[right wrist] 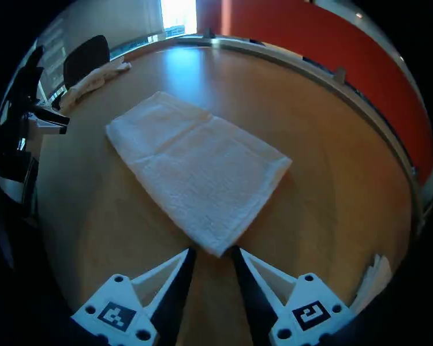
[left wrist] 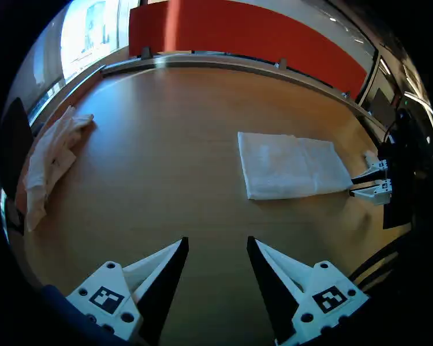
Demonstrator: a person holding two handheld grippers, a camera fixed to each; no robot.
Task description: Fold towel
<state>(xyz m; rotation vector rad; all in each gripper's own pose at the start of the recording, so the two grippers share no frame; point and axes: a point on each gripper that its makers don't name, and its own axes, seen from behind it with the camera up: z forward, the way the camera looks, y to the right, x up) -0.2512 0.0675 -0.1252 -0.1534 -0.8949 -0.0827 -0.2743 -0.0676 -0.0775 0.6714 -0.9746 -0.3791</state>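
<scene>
Broadly, a wooden table [left wrist: 176, 144] is seen stretching across both views, and it is backed at its far edge by a red panel [left wrist: 245, 34]. A white towel [right wrist: 196, 170] is laid flat on the table, folded into a rectangle. A second, crumpled cloth [left wrist: 52, 153] is left near the table's edge, well apart from the towel. In the right gripper view, the right gripper [right wrist: 213, 251] is held low at the towel's near corner. Its fingers are parted by a narrow gap, with the corner lying between the tips, and no pinch on the fabric can be made out. In the left gripper view, the left gripper [left wrist: 217, 241] is held over bare wood with its fingers spread wide and nothing between them. It is well apart from the towel.
</scene>
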